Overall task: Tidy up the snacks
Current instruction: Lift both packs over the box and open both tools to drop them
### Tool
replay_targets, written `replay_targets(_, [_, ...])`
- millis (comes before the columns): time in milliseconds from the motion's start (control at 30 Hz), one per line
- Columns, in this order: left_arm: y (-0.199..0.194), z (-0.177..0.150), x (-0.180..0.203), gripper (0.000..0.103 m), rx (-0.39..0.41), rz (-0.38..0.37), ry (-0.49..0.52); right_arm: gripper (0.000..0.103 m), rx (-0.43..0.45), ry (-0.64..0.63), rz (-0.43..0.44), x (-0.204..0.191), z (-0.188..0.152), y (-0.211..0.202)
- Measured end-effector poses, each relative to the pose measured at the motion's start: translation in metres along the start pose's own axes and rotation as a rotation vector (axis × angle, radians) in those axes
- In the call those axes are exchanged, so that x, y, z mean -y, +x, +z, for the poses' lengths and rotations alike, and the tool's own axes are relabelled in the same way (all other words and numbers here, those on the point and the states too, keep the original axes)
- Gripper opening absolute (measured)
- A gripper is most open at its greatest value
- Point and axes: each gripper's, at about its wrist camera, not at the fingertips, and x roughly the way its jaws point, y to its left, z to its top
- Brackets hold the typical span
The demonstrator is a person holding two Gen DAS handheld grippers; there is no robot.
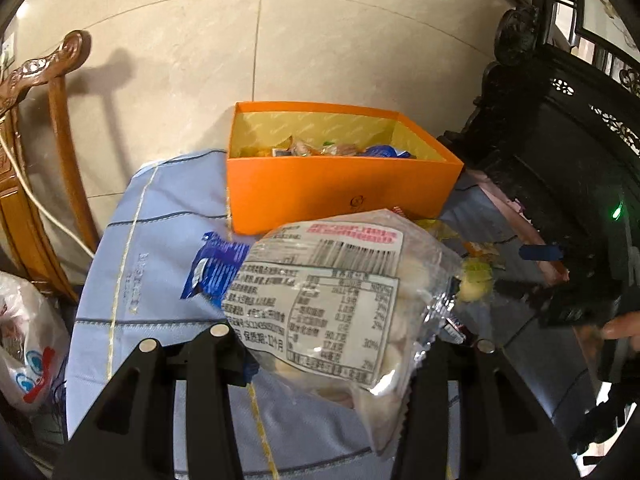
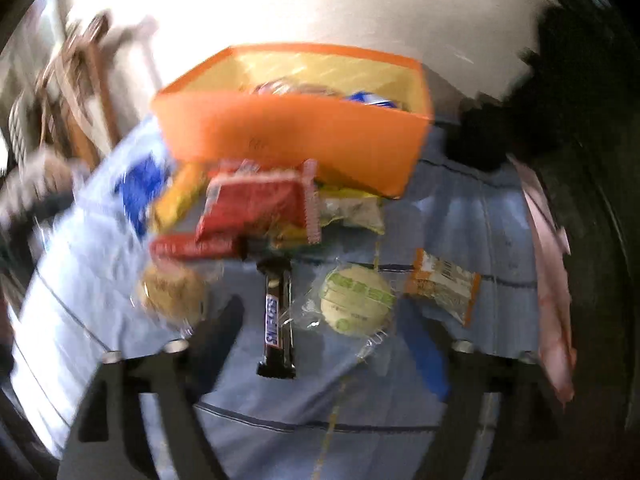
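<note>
- Left wrist view: the left gripper point(image 1: 320, 344) is closed on a clear snack bag point(image 1: 340, 300) with a printed nutrition label, held at its lower end between the two fingers, so the bag stands up off the blue cloth point(image 1: 160, 208) that covers the counter.
- The bag hangs in front of the orange box point(image 1: 332, 196), which stands open on the cloth just beyond it. The box already holds several wrapped snacks, so I judge it to be the collecting place and the bag is being carried toward it.
- A blue wrapper point(image 1: 214, 266) lies on the cloth just left of the held bag, near the box's front wall. At the right edge the other gripper, black with a green light, shows with a fingertip of the person's hand beside it.
- Right wrist view, blurred: the right gripper point(image 2: 320, 350) stands with its jaws wide apart and nothing between them.
- A Snickers bar point(image 2: 277, 316) lies on the cloth right between the open fingers, pointing lengthwise along them, likely the next pick.
- A round green-labelled pastry point(image 2: 356, 300) lies just right of it, a round cookie pack point(image 2: 172, 292) just left, and a red packet point(image 2: 256, 204) with other wrappers is heaped against the orange box point(image 2: 296, 136) beyond.
</note>
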Motion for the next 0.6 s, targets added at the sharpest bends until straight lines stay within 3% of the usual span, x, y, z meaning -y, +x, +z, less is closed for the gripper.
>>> replay_targets(100, [-0.004,-0.008,-0.001,0.042,-0.018,0.016,-0.004,0.086,-0.036,-0.053,-0.099,-0.002,0.004,0.030])
replay_targets(333, [-0.006,-0.023,-0.004,0.042,-0.053,0.045,-0.020,0.086,-0.157,0.248,-0.004,0.047,0.003,0.080])
replay_targets(467, [-0.005,-0.025,-0.009,0.042,-0.056,0.059,-0.044,0.059,-0.112,0.248,0.007,0.044,-0.001,0.073])
replay_targets(600, [-0.005,-0.023,-0.008,0.042,-0.047,0.057,-0.059,0.057,-0.042,0.226,0.032,0.038,-0.001,0.044])
